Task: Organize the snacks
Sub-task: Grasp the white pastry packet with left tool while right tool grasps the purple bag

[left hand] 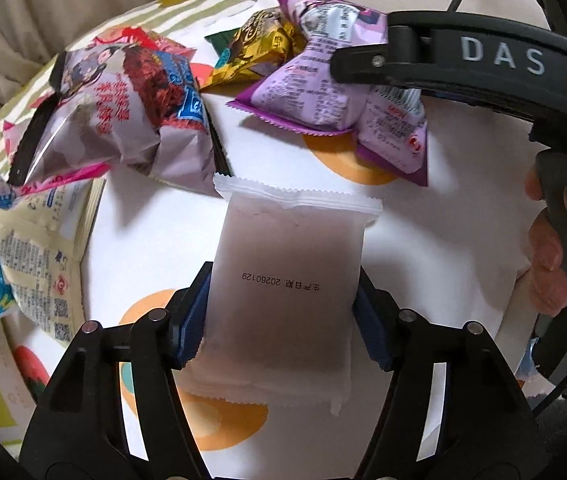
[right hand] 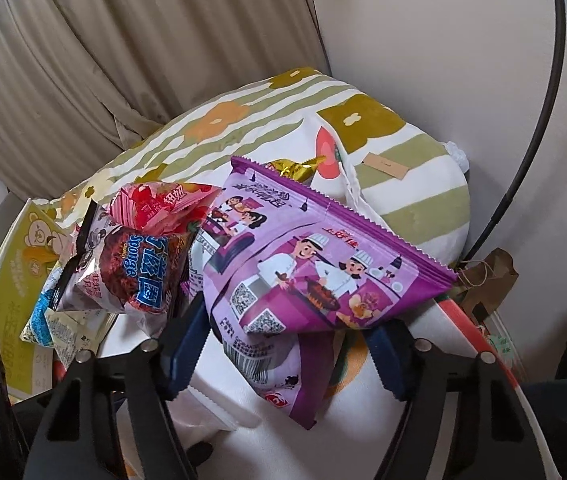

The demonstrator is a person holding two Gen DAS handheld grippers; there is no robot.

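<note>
My left gripper (left hand: 283, 312) is shut on a white snack packet (left hand: 287, 280) with a printed date, held above the white patterned surface (left hand: 443, 220). My right gripper (right hand: 287, 344) is shut on a purple snack bag (right hand: 303, 268), squeezing its middle; the same gripper (left hand: 363, 60) and purple bag (left hand: 323, 96) show in the left wrist view at the upper right. A grey and red sponge-cake bag (left hand: 123, 112) lies to the left, also seen in the right wrist view (right hand: 123, 276). A gold packet (left hand: 259, 48) lies behind the purple bag.
A pale yellow bag with blue print (left hand: 23, 248) lies at the far left. A red-pink packet (right hand: 163, 208) sits behind the sponge-cake bag. A green striped flowered cushion (right hand: 415, 184) and a beige curtain (right hand: 123, 60) stand behind. A yellow box (right hand: 15, 280) is at the left.
</note>
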